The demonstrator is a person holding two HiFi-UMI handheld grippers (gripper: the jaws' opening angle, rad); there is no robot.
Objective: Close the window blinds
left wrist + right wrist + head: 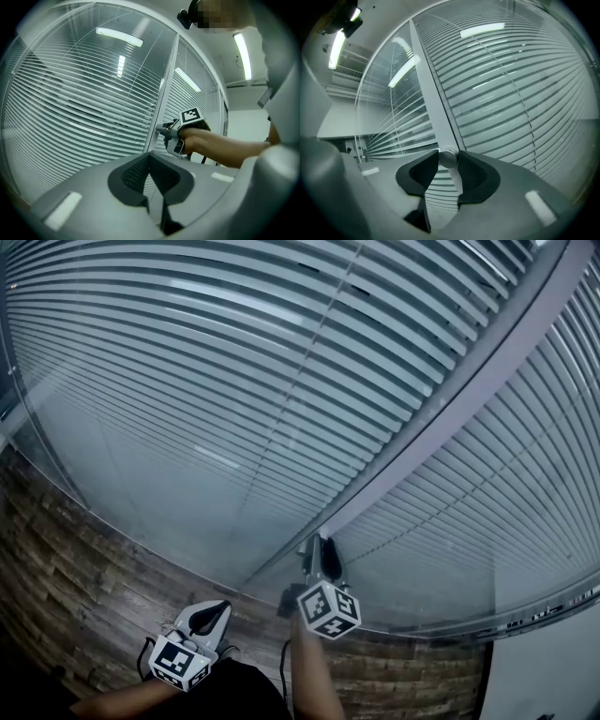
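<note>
Grey horizontal blinds (234, 362) hang behind glass panes on both sides of a pale upright frame post (450, 409). The slats (511, 84) stand partly tilted with dark gaps between them. A small round silver knob (448, 158) sticks out of the post (431, 93). My right gripper (318, 544) reaches up to the post and is shut on this knob, which sits between its two black pads (423, 169). The left gripper view shows that gripper (161, 130) against the post. My left gripper (217, 609) hangs lower left, away from the glass, jaws together and holding nothing (150, 155).
Brown wood-patterned flooring (75, 587) runs along the foot of the glass. A white wall (553, 671) stands at the lower right. Ceiling lights (119, 37) reflect in the panes. A person's forearm (225, 145) and torso fill the right of the left gripper view.
</note>
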